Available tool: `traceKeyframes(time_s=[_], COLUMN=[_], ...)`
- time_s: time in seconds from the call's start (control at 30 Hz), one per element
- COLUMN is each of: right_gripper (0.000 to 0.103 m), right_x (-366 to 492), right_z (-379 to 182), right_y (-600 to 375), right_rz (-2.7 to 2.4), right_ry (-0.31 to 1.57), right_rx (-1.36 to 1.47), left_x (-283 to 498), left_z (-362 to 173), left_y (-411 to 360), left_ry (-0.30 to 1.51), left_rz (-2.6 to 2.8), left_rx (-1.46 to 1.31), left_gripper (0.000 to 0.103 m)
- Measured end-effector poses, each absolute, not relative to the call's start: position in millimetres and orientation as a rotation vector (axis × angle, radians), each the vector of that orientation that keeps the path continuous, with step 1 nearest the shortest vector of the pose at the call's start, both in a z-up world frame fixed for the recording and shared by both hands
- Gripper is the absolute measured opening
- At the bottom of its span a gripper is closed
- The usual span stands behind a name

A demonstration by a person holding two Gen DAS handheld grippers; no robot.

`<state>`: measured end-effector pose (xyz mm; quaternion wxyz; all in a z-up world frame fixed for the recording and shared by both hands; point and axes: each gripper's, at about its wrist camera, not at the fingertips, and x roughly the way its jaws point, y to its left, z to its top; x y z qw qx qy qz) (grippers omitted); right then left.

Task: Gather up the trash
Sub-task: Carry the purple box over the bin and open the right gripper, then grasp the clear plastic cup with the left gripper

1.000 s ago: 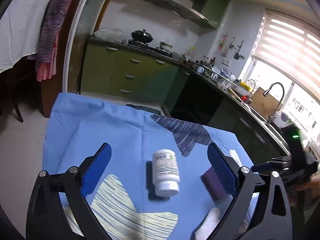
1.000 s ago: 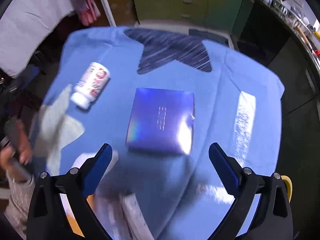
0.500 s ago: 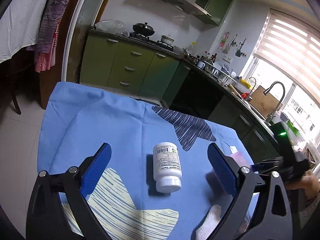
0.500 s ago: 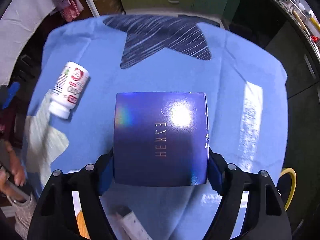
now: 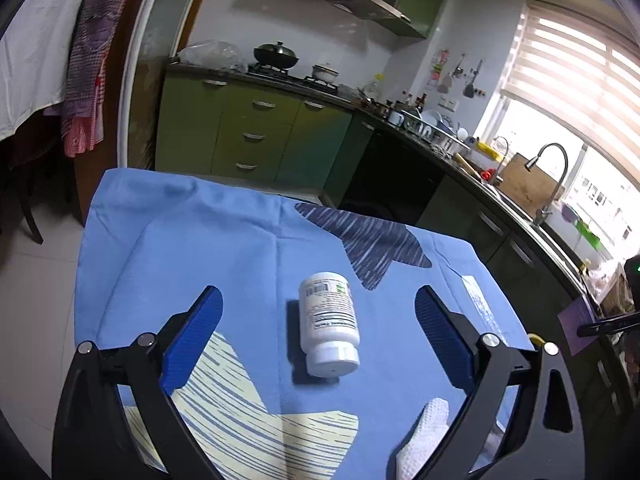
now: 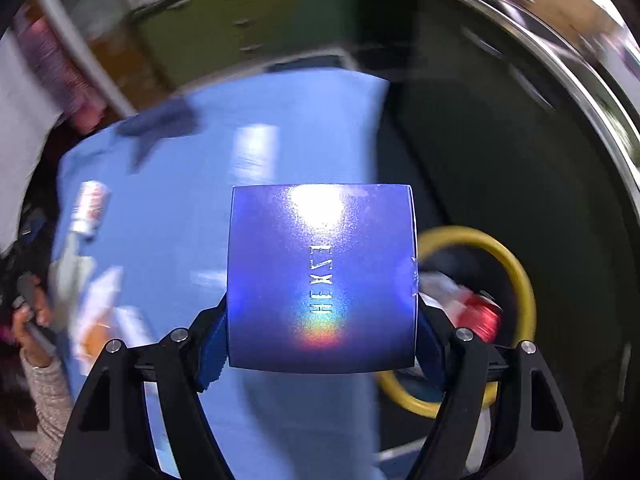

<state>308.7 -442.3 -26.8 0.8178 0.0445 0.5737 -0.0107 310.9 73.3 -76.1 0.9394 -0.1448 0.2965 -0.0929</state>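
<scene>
The glossy blue-violet square cardboard box (image 6: 322, 276) sits clamped between the right gripper (image 6: 320, 344) pads, lifted beside the blue tablecloth (image 6: 180, 208), near a yellow-rimmed bin (image 6: 516, 276); the left gripper (image 5: 318, 336) hangs wide open around a lying white plastic pill bottle (image 5: 329, 324), untouched.

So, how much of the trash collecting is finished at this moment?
Done: some trash already lies in the yellow-rimmed bin. In hand: the right gripper is clamped on the blue box near that bin. Left: the white bottle and crumpled tissue lie on the blue cloth; the left gripper is open.
</scene>
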Motion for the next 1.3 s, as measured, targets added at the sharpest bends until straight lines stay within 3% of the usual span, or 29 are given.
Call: traceKeyframes(time_s=[0.17,0.53,0.63,0.87,1.3], right_gripper=[0.076,0.077,0.084,0.086,0.087], right_x=[291.8,319.7,316.8,250.7,115.7], right_z=[-74.4,-147.0,-140.6,-105.0,-110.3], right_y=[-516.9,-560.3,-567.2,-543.2,-497.0], right_rz=[-0.153,-0.246,-0.281,-0.176,-0.008], right_ry=[1.297,1.408,1.375,1.202,1.054], right_rx=[0.181,0.281,0.288,0.382,0.557], left_x=[308.0,308.2,308.0,307.2,251.2], left_z=[-75.4,-80.7,-80.7,-80.0,-76.3], left_y=[62.3,43.6,44.5,36.7,-78.2], left_ry=[0.599,0.617,0.627,0.671,0.805], left_rz=[-0.223,-0.254,-0.278,-0.401,-0.973], left_rx=[-0.258,-0.174,-0.192,-0.21,0.118], left_gripper=[0.092,0.093,0.093,0.094,0.096])
